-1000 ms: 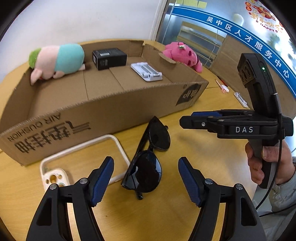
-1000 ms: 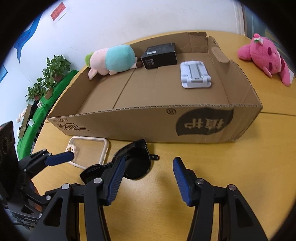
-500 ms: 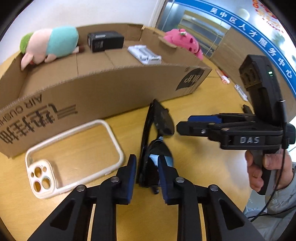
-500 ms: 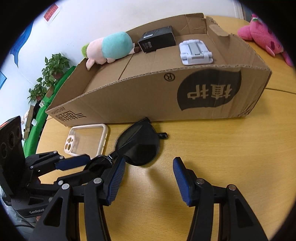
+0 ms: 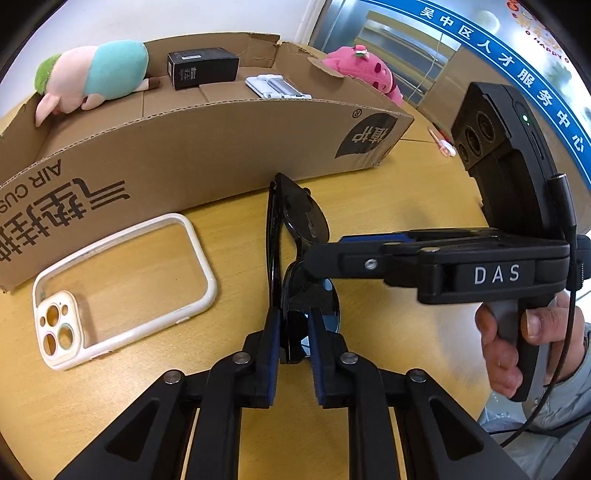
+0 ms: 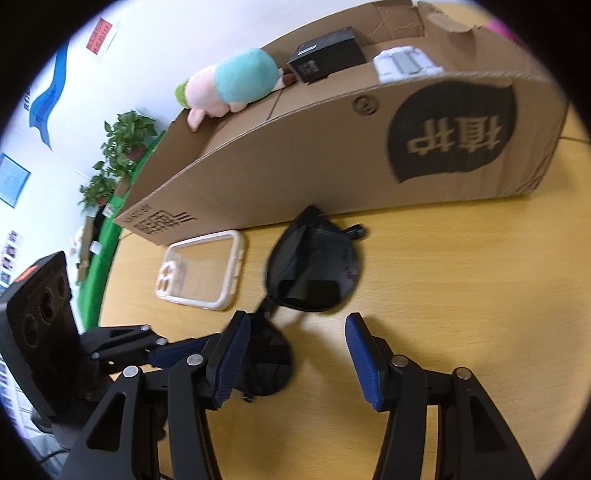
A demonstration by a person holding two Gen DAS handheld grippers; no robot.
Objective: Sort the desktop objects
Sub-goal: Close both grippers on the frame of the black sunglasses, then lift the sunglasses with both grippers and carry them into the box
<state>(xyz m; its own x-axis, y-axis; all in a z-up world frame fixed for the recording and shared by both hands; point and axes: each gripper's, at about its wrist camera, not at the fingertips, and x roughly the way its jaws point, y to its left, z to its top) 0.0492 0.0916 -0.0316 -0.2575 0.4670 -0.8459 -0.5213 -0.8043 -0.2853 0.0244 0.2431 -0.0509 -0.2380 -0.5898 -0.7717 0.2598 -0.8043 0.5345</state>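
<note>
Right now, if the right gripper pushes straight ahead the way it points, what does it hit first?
Probably the tabletop: the right gripper angles down, open, with bare wood between its fingers. The sunglasses lie just left of that line; depth is unclear.

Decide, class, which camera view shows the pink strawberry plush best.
The left wrist view: the pink plush shows clearly behind the cardboard box, face and body visible. The right wrist view catches only a pink sliver at the frame's upper right edge.
</note>
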